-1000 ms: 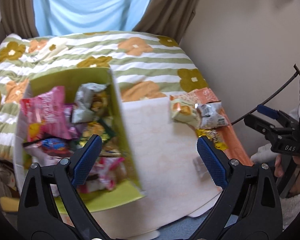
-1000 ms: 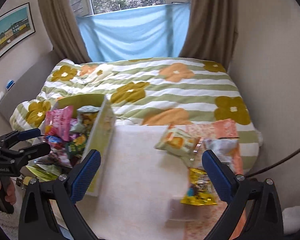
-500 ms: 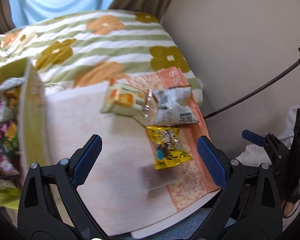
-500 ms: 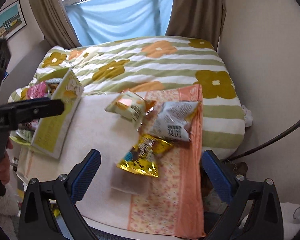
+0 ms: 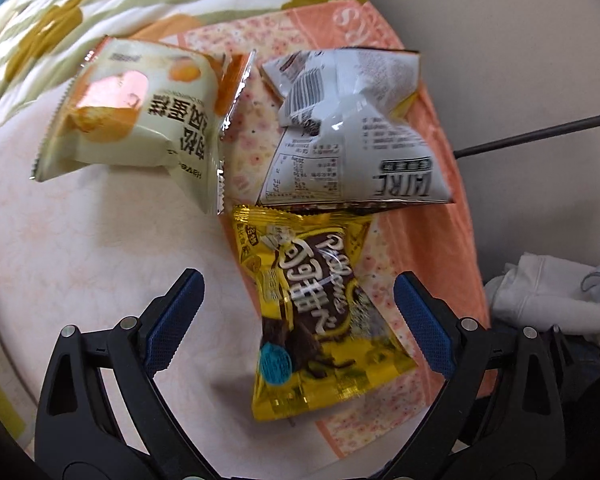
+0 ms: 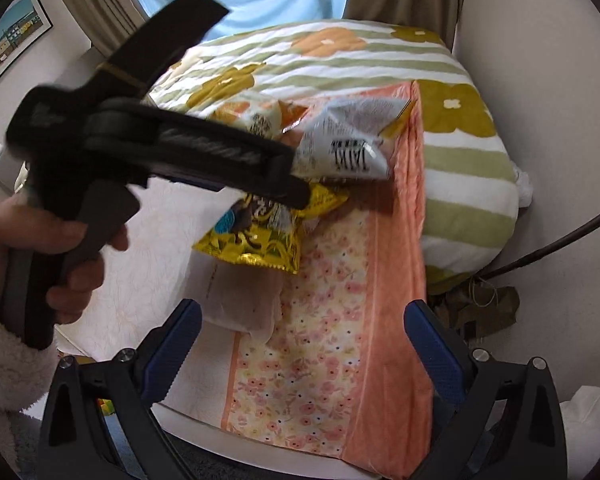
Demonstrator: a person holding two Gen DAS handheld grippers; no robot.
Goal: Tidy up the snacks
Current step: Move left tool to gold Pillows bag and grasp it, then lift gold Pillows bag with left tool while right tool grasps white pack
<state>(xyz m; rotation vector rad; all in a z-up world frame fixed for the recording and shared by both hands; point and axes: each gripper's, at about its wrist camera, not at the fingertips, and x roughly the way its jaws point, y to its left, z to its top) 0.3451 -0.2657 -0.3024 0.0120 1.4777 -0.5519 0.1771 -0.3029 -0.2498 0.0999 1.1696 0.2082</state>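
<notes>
Three loose snack bags lie on a cloth-covered table: a cream and orange bag (image 5: 132, 112), a white bag (image 5: 352, 132) printed side up, and a yellow chocolate-snack bag (image 5: 312, 320). My left gripper (image 5: 296, 280) hangs open just above the yellow bag, with a finger on either side of it and neither touching. In the right wrist view a hand holds the left gripper (image 6: 292, 188) over the same yellow bag (image 6: 260, 240). A pale translucent packet (image 6: 240, 304) lies in front of that bag. My right gripper (image 6: 303, 308) is open and empty above the cloth.
An orange floral cloth (image 6: 332, 320) covers the table's right side and hangs over its edge. Behind it is a bed with a green-striped flower blanket (image 6: 460, 148). A wall and a black cable (image 5: 540, 132) lie to the right, and white clothes (image 5: 548, 296) lie on the floor.
Both grippers sank and tilted down toward the loose bags. The left one swung right, from the yellow snack box to over the yellow bag. The box has left the view.
</notes>
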